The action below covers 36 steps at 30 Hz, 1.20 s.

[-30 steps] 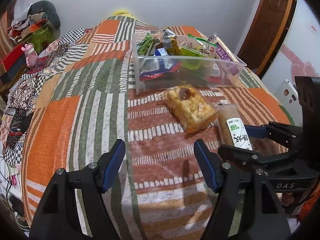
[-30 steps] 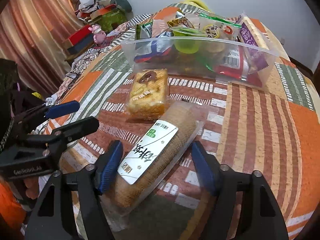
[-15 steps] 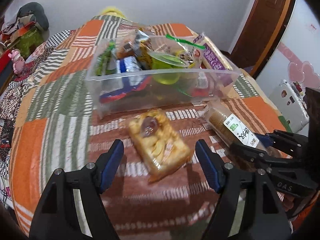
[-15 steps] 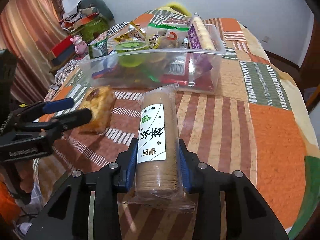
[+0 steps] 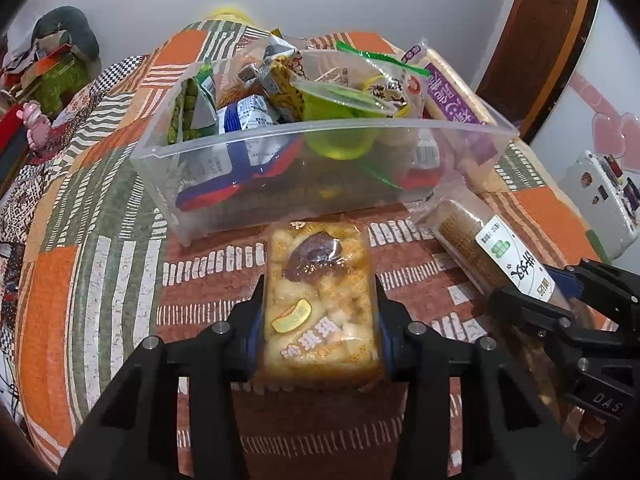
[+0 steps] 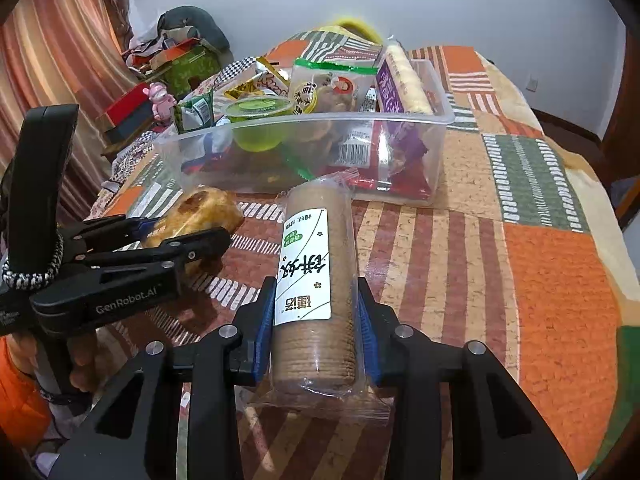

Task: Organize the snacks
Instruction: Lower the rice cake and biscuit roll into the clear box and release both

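Note:
My left gripper [image 5: 319,312] is shut on a clear-wrapped yellow pastry pack [image 5: 318,296], just in front of a clear plastic bin [image 5: 280,184] full of snack packets. My right gripper [image 6: 316,312] is shut on a long brown biscuit roll [image 6: 316,276] with a white label, its far end pointing at the bin [image 6: 404,160]. The roll [image 5: 492,256] and right gripper show at the right of the left wrist view. The pastry [image 6: 196,216] and left gripper [image 6: 182,232] show at the left of the right wrist view.
The bin stands on a patchwork orange, green and striped cloth [image 6: 540,248] over a table. It holds a green jelly cup [image 6: 258,114], a purple cracker pack [image 5: 452,92] and several packets. Clutter and a pink toy [image 6: 160,98] lie at the far left. A wooden door [image 5: 548,40] is at the right.
My left gripper closed in on the pastry pack and shut on it. My right gripper shut on the biscuit roll and now holds it pointing at the bin.

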Tool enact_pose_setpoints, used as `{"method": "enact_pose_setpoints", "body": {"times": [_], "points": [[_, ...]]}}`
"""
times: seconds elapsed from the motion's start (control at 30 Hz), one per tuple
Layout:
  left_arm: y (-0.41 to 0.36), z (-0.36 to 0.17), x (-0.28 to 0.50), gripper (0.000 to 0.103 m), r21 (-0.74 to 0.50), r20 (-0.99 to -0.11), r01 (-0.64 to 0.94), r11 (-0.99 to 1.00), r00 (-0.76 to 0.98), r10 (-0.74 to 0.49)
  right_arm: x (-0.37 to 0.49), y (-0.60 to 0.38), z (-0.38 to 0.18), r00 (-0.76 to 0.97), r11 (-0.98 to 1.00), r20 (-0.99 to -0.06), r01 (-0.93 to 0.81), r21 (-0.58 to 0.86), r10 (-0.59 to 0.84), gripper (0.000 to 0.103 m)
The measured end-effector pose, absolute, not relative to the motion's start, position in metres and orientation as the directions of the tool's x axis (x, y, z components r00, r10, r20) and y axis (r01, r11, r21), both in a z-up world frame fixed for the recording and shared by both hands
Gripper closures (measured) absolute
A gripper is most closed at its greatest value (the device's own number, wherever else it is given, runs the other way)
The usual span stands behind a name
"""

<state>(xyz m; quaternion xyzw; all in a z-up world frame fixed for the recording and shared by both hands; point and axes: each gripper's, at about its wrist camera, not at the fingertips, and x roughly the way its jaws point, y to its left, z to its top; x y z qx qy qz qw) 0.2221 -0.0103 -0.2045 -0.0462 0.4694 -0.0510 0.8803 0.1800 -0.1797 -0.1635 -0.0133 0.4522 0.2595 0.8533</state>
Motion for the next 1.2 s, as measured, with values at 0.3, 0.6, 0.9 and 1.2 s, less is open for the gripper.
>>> {"method": "enact_pose_setpoints", "body": {"times": [0.3, 0.6, 0.9, 1.2], "points": [[0.002, -0.161, 0.208, 0.059, -0.131, -0.755, 0.052, 0.99, 0.642, -0.134, 0.171, -0.19, -0.132, 0.515, 0.86, -0.727, -0.466, 0.206, 0.453, 0.069], [0.021, -0.111, 0.221, 0.059, -0.157, -0.674, 0.043, 0.987, 0.725, -0.139, 0.197, -0.187, -0.1, 0.596, 0.867, -0.659, -0.464, 0.183, 0.459, 0.069], [0.022, -0.102, 0.266, 0.059, -0.138, -0.656, 0.045, 0.989, 0.744, -0.125, 0.242, -0.176, -0.09, 0.646, 0.883, -0.624, -0.439, 0.169, 0.44, 0.069], [0.024, -0.128, 0.313, 0.059, -0.137, -0.693, 0.039, 0.99, 0.71, -0.124, 0.287, -0.157, -0.111, 0.627, 0.893, -0.662, -0.424, 0.151, 0.41, 0.069]]}}
